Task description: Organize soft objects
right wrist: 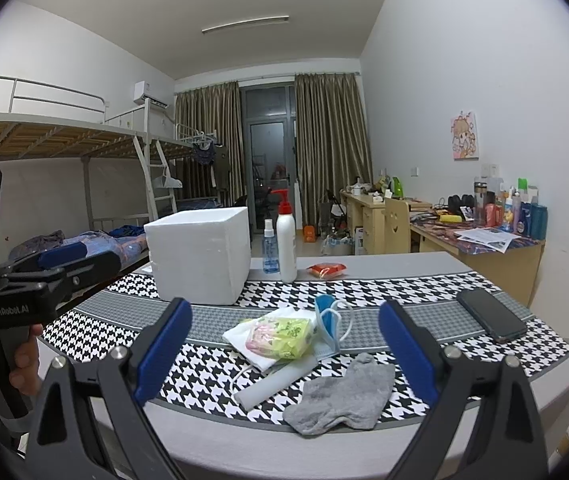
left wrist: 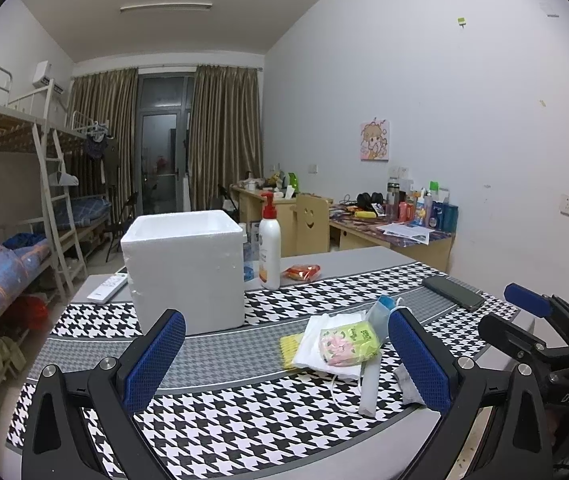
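On the mat, the grey sock [right wrist: 342, 398] lies between my right gripper [right wrist: 284, 344]'s spread, empty jaws; left gripper [left wrist: 288, 354], also spread, stands farther.

The right tongs [right wrist: 284, 356] hang wide open above the surface [right wrist: 404, 264], nothing between them. Ahead lies a heap: a green tissue pack [right wrist: 284, 334] on a white cloth [right wrist: 244, 334], a blue face mask [right wrist: 328, 320] just beside, and a grey sock [right wrist: 344, 396] nearer. A white foam box [right wrist: 200, 252] stands behind. The left tongs [right wrist: 60, 268] show at the left edge.
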`<state>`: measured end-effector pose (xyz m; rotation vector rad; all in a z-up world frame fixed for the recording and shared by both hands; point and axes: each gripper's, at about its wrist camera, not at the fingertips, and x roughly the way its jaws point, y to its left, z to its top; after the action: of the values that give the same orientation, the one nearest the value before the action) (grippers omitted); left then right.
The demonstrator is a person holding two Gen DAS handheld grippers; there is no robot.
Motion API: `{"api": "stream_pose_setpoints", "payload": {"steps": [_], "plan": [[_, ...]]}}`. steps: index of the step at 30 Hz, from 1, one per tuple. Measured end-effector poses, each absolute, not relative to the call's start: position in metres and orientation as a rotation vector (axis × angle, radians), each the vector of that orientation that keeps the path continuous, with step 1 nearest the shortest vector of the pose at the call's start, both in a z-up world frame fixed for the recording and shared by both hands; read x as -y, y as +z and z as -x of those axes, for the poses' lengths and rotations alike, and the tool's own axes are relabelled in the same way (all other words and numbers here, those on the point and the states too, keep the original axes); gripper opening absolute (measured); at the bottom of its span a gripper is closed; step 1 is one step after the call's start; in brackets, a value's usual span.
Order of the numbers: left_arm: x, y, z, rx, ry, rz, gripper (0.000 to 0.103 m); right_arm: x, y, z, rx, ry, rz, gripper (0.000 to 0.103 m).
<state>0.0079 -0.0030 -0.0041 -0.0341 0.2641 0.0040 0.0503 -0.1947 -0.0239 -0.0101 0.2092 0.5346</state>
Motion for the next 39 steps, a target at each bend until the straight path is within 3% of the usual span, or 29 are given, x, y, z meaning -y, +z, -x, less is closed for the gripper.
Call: {"api": "stream_pose_setpoints", "payload": {"steps": [39], "plan": [[0.002, -0.007, -0.029, -0.309, -0.003, 0.041, 0.102, 0.195, -0.027, -0.068, -0.243, 0.528, 0.007, 0.096]]}}
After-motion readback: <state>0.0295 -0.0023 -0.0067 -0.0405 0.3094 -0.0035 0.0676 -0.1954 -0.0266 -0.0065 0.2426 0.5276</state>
